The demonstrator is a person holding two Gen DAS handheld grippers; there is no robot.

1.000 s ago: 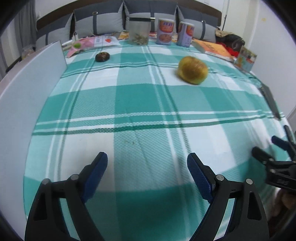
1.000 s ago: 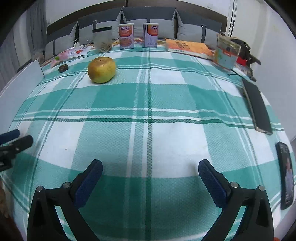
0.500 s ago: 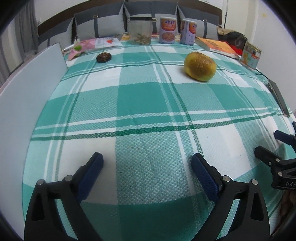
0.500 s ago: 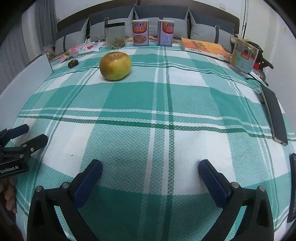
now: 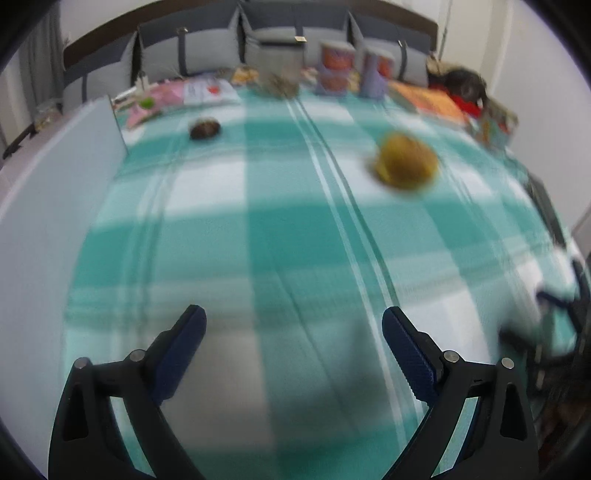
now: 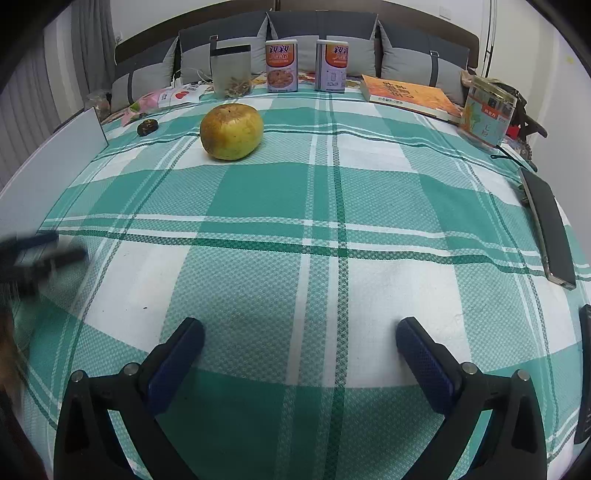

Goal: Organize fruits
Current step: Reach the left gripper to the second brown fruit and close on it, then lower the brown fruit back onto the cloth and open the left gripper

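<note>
Left tool (image 5: 293, 323): fingers spread wide, nothing between them; it hangs over the near part of the cloth. Its own view is smeared by motion. In the right view it shows as a dark blur at the left edge (image 6: 40, 254).
Right tool (image 6: 300, 334): fingers spread wide, empty, over the near white square of the cloth. In the left view it is a dark blur at the right edge (image 5: 554, 325).
Large fruit (image 6: 231, 131): yellow-green with brown patches, round, resting on the cloth at far left of centre, well apart from both tools. In the left view it lies far right (image 5: 406, 162).
Small fruit (image 6: 147, 127): dark brown, far left, near the large fruit but apart from it; seen also in the left view (image 5: 204, 128).
Cloth (image 6: 332, 206): teal and white check, covering the surface under everything.
White board (image 6: 44, 173): stands on edge along the left side.
Cans (image 6: 282, 65): two upright side by side at the far edge, orange-topped labels.
Clear container (image 6: 231, 72): upright, just left of the cans, something dried at its bottom.
Book (image 6: 410, 96): orange cover, lying flat at far right.
Card stand (image 6: 487, 110): clear, upright, right of the book.
Phone (image 6: 548, 227): dark, flat along the right edge.
Cushions (image 6: 321, 29): grey, in a row behind the far edge.
</note>
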